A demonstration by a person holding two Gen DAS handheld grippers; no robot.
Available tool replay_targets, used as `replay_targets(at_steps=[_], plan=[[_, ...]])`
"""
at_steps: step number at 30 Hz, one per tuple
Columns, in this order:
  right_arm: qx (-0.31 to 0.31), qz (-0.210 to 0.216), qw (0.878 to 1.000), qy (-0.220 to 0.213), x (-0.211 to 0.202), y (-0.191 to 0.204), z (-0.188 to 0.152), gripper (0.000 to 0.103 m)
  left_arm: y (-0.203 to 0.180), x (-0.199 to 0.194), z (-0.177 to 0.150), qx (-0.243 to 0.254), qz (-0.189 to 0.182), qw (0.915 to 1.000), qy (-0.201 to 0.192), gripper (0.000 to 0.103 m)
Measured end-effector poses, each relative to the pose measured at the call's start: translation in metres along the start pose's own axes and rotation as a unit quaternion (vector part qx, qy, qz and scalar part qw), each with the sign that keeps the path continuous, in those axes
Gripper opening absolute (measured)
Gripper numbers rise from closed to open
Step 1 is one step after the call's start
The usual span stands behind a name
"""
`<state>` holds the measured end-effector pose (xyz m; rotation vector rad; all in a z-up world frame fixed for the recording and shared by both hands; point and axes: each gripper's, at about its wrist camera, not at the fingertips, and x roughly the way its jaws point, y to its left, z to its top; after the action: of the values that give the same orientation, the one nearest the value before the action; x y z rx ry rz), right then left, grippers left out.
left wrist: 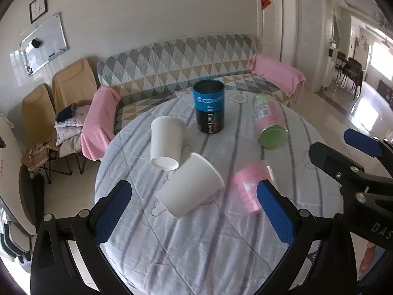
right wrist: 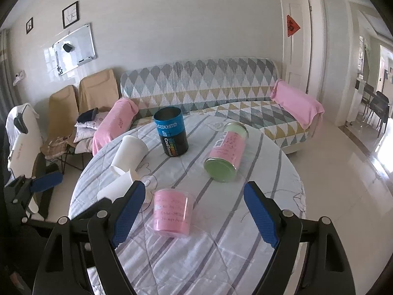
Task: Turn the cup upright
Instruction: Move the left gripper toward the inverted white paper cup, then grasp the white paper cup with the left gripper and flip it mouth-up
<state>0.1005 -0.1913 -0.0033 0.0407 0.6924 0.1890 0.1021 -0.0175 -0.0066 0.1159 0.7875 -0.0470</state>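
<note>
A: Both jaws wide, empty? Left hand-held gripper (left wrist: pixel 194 217) frames the near white cup (left wrist: pixel 190 184), lying on its side on the bench (left wrist: pixel 221 241)
B: Yes; right hand-held gripper (right wrist: pixel 194 217) brackets the pink cup (right wrist: pixel 172 212), probably lining up a grasp

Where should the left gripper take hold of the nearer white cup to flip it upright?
Probably across the middle of its side wall, coming down from above. The nearer white cup lies on its side on the table, its closed base towards the left gripper, whose jaws stand open. The other white cup lies close behind, so stay clear of the far rim.
</note>
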Motion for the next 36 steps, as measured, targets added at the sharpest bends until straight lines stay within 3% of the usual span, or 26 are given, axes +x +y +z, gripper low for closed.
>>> replay_targets(at_steps=[5, 11, 14, 18, 26, 33, 36], plan=[[-0.002, 0.005, 1.0, 0.002, 0.011, 0.0, 0.007, 0.084, 0.024, 0.021, 0.01, -0.03, -0.044, 0.9979, 0.037, 0.103], [-0.003, 0.012, 1.0, 0.009, 0.03, 0.0, 0.013, 0.084, 0.055, 0.044, 0.03, -0.056, -0.013, 0.9978, 0.035, 0.103], [-0.006, 0.014, 1.0, 0.018, 0.043, 0.001, 0.017, 0.084, 0.069, 0.069, 0.042, -0.063, -0.006, 0.9964, 0.057, 0.103], [-0.013, 0.017, 0.999, 0.027, 0.057, 0.003, 0.02, 0.084, 0.082, 0.107, 0.059, -0.08, -0.026, 0.9911, 0.103, 0.103], [-0.015, 0.019, 0.999, 0.045, 0.085, -0.001, 0.028, 0.084, 0.073, 0.179, 0.083, -0.079, -0.046, 0.9804, 0.175, 0.103], [-0.013, 0.023, 0.998, 0.058, 0.102, -0.004, 0.031, 0.084, 0.061, 0.208, 0.085, -0.065, -0.03, 0.9784, 0.194, 0.102], [-0.009, 0.022, 0.998, 0.063, 0.109, -0.006, 0.031, 0.084, 0.057, 0.207, 0.084, -0.055, -0.024, 0.9796, 0.191, 0.089]])
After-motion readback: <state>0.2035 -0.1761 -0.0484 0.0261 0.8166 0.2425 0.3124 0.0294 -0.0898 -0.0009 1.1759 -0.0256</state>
